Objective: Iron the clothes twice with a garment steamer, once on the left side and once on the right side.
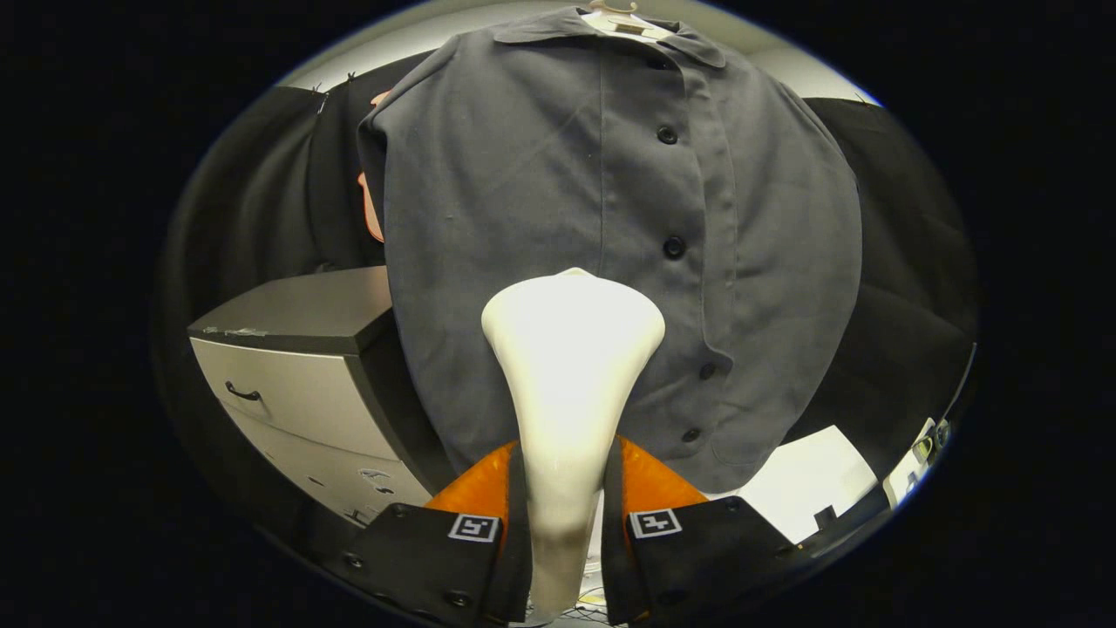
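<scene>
Holding the garment steamer (571, 349) by its neck, the gripper (567, 515) has both fingers closed against it, aiming its head at the hanging grey shirt (523, 174) just left of the button placket (670, 247).

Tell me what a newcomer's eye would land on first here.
First, the white steamer, clamped between the gripper's two fingers, its wide head up against the lower front of the shirt. Next, the grey buttoned shirt itself, on a hanger just beyond the fingers. A drawer cabinet stands beside the shirt.
</scene>
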The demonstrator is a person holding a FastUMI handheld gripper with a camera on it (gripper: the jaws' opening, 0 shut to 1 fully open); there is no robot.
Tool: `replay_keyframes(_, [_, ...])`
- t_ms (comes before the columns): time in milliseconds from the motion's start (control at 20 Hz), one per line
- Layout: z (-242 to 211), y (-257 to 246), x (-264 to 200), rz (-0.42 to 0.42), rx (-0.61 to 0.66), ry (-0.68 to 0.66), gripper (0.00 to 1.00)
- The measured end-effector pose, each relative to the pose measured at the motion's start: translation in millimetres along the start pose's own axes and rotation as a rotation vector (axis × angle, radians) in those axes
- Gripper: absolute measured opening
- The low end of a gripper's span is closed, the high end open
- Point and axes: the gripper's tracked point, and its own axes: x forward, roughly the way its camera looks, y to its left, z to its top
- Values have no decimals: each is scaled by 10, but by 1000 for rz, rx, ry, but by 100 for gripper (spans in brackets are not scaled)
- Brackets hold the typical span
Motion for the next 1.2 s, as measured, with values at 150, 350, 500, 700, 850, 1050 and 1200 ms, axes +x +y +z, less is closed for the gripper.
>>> replay_keyframes(150, [-165, 10, 22, 0, -3, 26, 40])
replay_keyframes(350, [-406, -15, 32, -3, 6, 67, 40])
replay_keyframes(500, [-578, -38, 40, -7, 4, 100, 40])
replay_keyframes(700, [-756, -51, 24, -10, -4, 134, 40])
replay_keyframes(850, [-796, -66, -28, -9, -4, 143, 41])
replay_keyframes(1050, [-674, -80, -175, -3, 9, 124, 41])
replay_keyframes(1200, [-497, -104, -346, 8, 20, 97, 41])
